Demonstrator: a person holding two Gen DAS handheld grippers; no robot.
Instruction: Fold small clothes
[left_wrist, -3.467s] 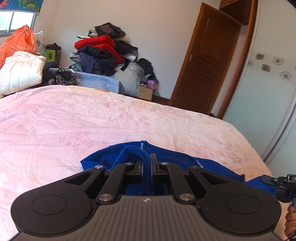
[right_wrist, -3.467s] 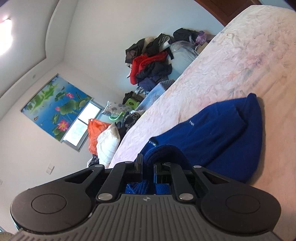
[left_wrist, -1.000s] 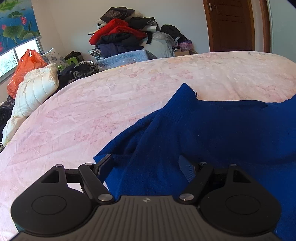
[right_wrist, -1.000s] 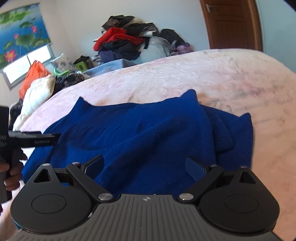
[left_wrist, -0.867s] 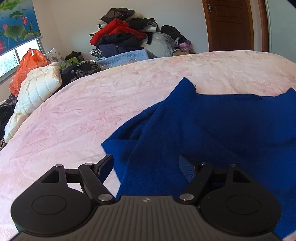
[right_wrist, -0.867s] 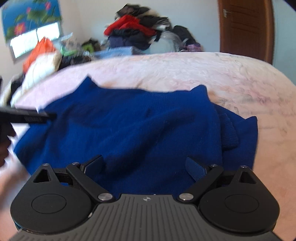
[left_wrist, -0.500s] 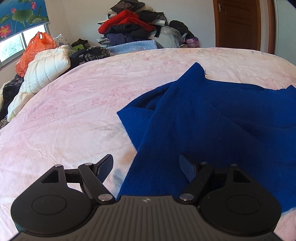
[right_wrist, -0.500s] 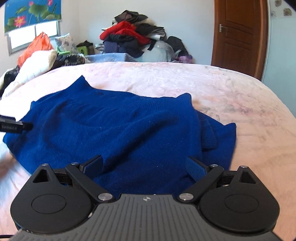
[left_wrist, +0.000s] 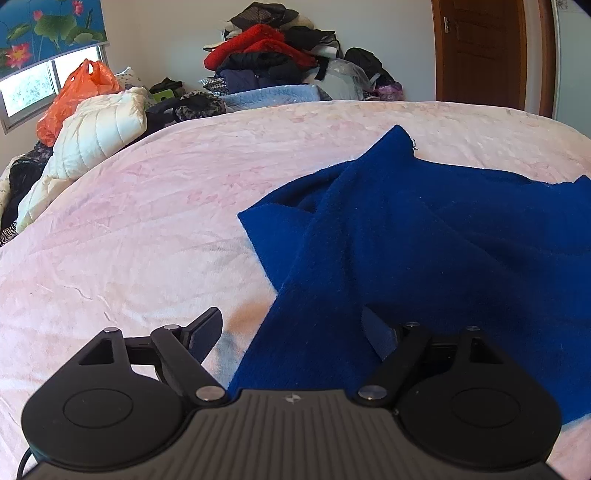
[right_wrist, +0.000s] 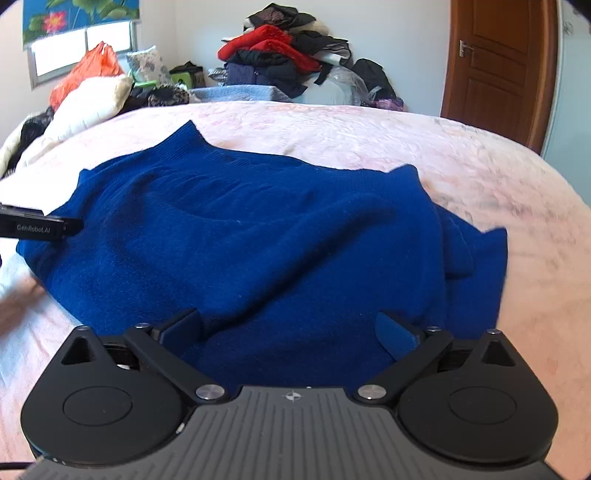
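1. Item: blue sweater (right_wrist: 258, 236), lying spread on the pink bed (left_wrist: 147, 221). In the right wrist view it fills the middle of the frame, its long axis running left to right. One peaked corner points to the upper left, another to the upper right, and a folded-under flap shows at the right edge.

2. Left claw (left_wrist: 291, 328): jaws wide and opening, gripping nothing. In its view the sweater's near edge runs up between the jaws. The left finger (left_wrist: 207, 328) sits over bare bed, the right one over blue knit. The cloth lies ahead and to the right of the frame.

3. Right claw (right_wrist: 291, 328): jaws about as wide as they go, opening, gripping nothing. Blue knit lies under and ahead of both fingers, so I read this claw as over the sweater's near hem.

4. Left claw (right_wrist: 40, 225) also shows at the left edge of the right wrist view, beside the sweater's left end.

5. Relation that matters: each claw covers one end of the long axis, left for the left end, right for the flap end. I judge the next fold takes both ends together.

6. Background: clothes pile (left_wrist: 273, 55), unused.
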